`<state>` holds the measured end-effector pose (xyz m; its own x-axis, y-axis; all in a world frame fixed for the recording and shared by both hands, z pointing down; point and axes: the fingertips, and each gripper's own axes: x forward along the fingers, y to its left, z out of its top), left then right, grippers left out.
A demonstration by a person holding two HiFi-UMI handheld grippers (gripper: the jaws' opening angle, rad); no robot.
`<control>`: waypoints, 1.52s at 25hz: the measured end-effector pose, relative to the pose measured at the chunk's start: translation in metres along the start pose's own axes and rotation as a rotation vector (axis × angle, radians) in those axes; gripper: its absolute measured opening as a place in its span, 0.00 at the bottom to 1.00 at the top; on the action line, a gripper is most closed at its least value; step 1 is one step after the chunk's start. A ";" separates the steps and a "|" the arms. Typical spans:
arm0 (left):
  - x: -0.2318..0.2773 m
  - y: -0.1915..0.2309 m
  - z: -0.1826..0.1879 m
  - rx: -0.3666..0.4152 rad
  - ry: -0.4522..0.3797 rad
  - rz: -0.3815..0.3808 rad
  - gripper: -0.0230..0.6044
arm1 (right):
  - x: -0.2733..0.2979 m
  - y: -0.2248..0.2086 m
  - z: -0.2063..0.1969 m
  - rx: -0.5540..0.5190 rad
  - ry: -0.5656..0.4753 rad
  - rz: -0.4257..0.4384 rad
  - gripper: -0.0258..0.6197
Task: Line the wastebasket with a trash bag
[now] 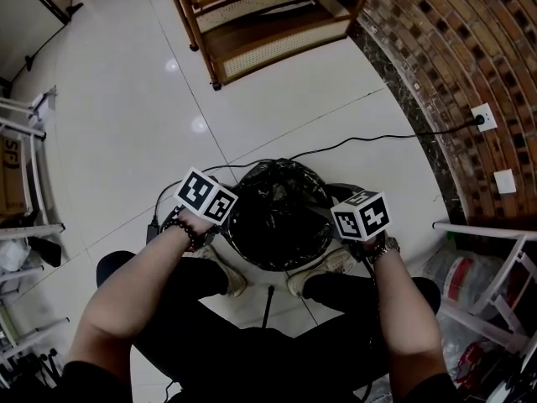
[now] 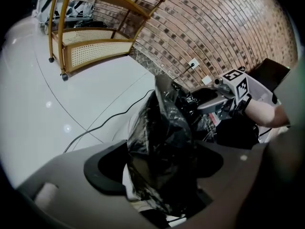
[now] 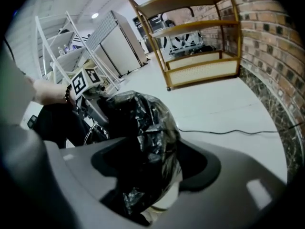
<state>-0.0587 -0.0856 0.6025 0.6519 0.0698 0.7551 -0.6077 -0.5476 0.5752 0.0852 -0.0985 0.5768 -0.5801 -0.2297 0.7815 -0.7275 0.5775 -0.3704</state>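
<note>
A wastebasket stands on the floor between the person's feet, and a black trash bag (image 1: 277,212) covers its mouth and rim. My left gripper (image 1: 225,225) is at the basket's left edge. In the left gripper view, bunched black bag (image 2: 159,142) fills the gap between its jaws, over a pale strip of basket (image 2: 127,181). My right gripper (image 1: 333,225) is at the right edge. Its jaws stand wide around a fold of bag (image 3: 147,142) and the pale basket wall (image 3: 168,194), which lie between them without being pinched.
A wooden shelf cart (image 1: 268,23) stands beyond the basket. A black cable (image 1: 377,139) runs across the white tiles to an outlet (image 1: 484,117) on the brick wall. White metal racks stand at left (image 1: 25,183) and right (image 1: 487,292). Shoes (image 1: 222,271) flank the basket.
</note>
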 end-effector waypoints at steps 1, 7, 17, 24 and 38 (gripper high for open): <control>-0.001 0.001 0.001 0.002 0.000 0.002 0.64 | -0.001 0.000 0.000 0.007 -0.004 0.001 0.51; -0.036 0.004 0.018 0.089 -0.059 0.089 0.64 | -0.022 0.001 0.009 -0.010 -0.046 -0.009 0.51; -0.015 -0.023 0.007 0.196 0.016 -0.008 0.65 | -0.003 0.009 -0.006 -0.005 0.016 0.062 0.52; 0.000 -0.012 0.006 0.159 0.029 -0.022 0.65 | 0.010 0.004 -0.008 0.054 0.003 0.091 0.52; 0.018 0.002 -0.006 0.148 0.095 0.001 0.65 | 0.033 -0.008 -0.034 0.131 0.042 0.083 0.52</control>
<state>-0.0503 -0.0805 0.6188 0.6012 0.1437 0.7860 -0.5301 -0.6643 0.5269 0.0843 -0.0843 0.6222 -0.6262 -0.1511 0.7648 -0.7211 0.4852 -0.4946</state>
